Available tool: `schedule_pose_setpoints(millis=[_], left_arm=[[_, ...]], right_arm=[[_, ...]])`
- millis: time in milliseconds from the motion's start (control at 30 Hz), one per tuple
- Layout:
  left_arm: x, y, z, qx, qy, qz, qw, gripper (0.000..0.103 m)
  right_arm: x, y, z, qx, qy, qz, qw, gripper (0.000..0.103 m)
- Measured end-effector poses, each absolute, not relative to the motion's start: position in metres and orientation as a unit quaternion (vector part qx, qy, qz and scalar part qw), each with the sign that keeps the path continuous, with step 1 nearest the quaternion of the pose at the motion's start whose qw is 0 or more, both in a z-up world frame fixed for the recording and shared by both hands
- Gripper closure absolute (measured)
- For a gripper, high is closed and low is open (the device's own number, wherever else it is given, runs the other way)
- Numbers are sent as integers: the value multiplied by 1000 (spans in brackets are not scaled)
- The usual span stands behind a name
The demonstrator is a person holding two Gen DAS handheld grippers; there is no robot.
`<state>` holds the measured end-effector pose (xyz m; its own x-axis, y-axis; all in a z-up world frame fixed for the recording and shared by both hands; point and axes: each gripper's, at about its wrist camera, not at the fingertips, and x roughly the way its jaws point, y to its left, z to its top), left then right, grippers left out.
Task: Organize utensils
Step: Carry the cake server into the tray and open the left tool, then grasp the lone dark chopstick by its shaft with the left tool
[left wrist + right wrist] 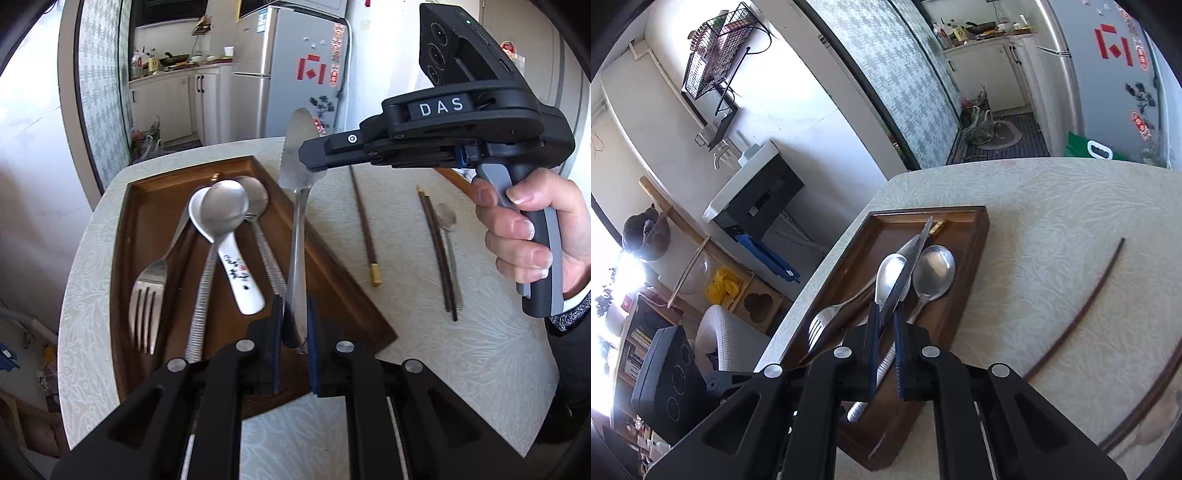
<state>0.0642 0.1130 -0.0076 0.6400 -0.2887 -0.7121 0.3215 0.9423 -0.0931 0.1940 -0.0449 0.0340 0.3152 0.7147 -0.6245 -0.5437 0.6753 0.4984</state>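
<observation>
A steel cake server [299, 206] is held by both grippers above the brown wooden tray [343, 295]. My left gripper [294, 332] is shut on its handle end. My right gripper [314, 162] is shut on its serrated blade; in the right wrist view the blade [905, 273] runs forward between the closed fingers of the right gripper [885, 314]. In the tray lie a fork [147, 295], two steel spoons [225, 206] and a white ceramic spoon [236, 273]. They show in the right wrist view too, with the fork [827, 321] and a steel spoon [932, 273].
On the round patterned table [461, 350] right of the tray lie dark chopsticks [364, 229], another dark chopstick [437, 251] and a small steel spoon [448, 225]. A fridge [288, 70] and kitchen counter stand beyond the table. The table edge drops off on the left.
</observation>
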Motion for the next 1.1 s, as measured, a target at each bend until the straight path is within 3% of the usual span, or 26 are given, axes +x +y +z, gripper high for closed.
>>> schedule_pose_setpoints(millis=[300, 467, 500, 533, 600, 667, 700, 733, 800, 1100], left_arm=[[76, 122, -25, 26, 403, -146, 903, 90], [78, 120, -27, 26, 403, -143, 904, 88], [78, 120, -27, 25, 404, -142, 903, 80], [77, 120, -27, 23, 404, -142, 904, 66], [74, 121, -24, 18, 399, -137, 906, 45], [71, 122, -21, 11, 388, -142, 911, 39], [68, 123, -17, 9, 383, -143, 913, 29], [66, 122, -14, 8, 375, -141, 916, 19], [61, 118, -6, 7, 359, -149, 921, 12], [50, 51, 2, 52, 337, -210, 916, 10]], right_arm=[[215, -19, 4, 95, 461, 383, 795, 95], [217, -17, -3, 88, 470, 376, 794, 90], [216, -16, -3, 87, 470, 375, 794, 79], [215, -16, -2, 84, 469, 373, 796, 63], [212, -19, 1, 87, 463, 373, 799, 43], [208, -23, 7, 92, 457, 379, 800, 29], [206, -27, 11, 91, 454, 377, 802, 24], [203, -33, 17, 90, 448, 377, 805, 22], [196, -49, 29, 84, 434, 379, 813, 18], [187, -173, 52, 91, 403, 297, 861, 13]])
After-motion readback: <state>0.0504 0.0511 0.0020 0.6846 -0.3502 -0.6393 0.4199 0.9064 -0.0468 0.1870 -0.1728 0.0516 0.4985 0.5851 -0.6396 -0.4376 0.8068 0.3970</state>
